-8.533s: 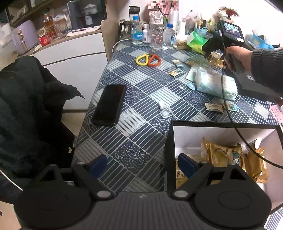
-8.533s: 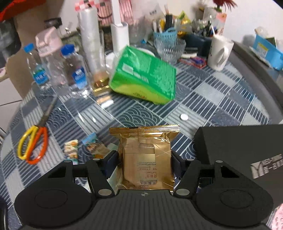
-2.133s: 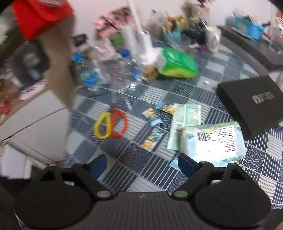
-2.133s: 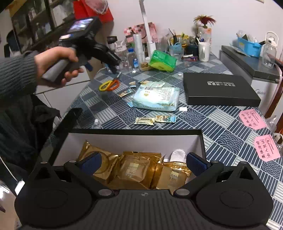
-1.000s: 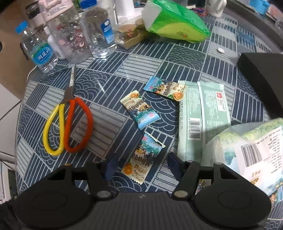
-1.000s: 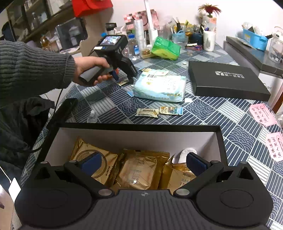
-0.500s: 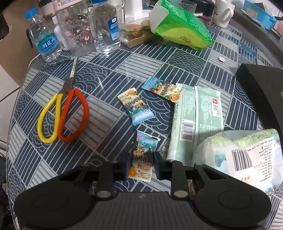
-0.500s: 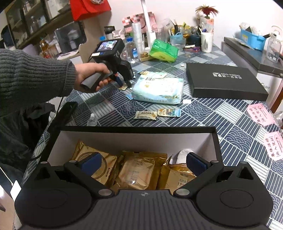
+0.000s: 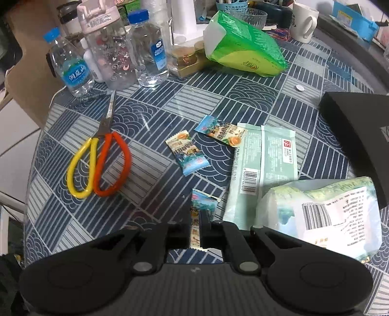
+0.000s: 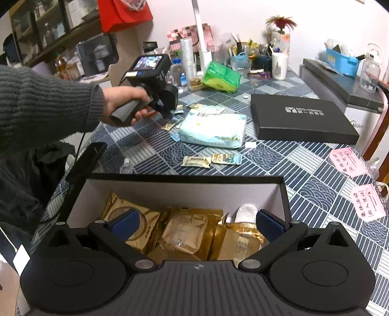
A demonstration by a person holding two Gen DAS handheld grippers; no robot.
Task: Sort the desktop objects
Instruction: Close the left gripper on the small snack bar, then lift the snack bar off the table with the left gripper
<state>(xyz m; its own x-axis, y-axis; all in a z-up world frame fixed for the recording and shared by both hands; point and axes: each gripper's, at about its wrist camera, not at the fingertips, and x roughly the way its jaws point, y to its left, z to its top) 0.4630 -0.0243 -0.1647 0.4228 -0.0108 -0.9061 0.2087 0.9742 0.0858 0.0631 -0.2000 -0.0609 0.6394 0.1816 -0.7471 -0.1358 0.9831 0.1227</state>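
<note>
My left gripper is shut on a small candy packet at the table surface. Two more candy packets lie just beyond it, beside a flat pale green packet and a bulky white-green bag. In the right wrist view the left gripper is low over the table by the bag. My right gripper is open and empty above the open black box, which holds several gold snack packets. Two candy packets lie beyond the box.
Yellow and orange scissors lie to the left. Water bottles, a green tissue pack and a mug stand at the back. A black box lid lies right. Pink notes and a phone lie near the table edges.
My left gripper has swung from the box to the candy packets, come down and closed its fingers on one. My right gripper, earlier holding a gold packet, now hovers open over the box.
</note>
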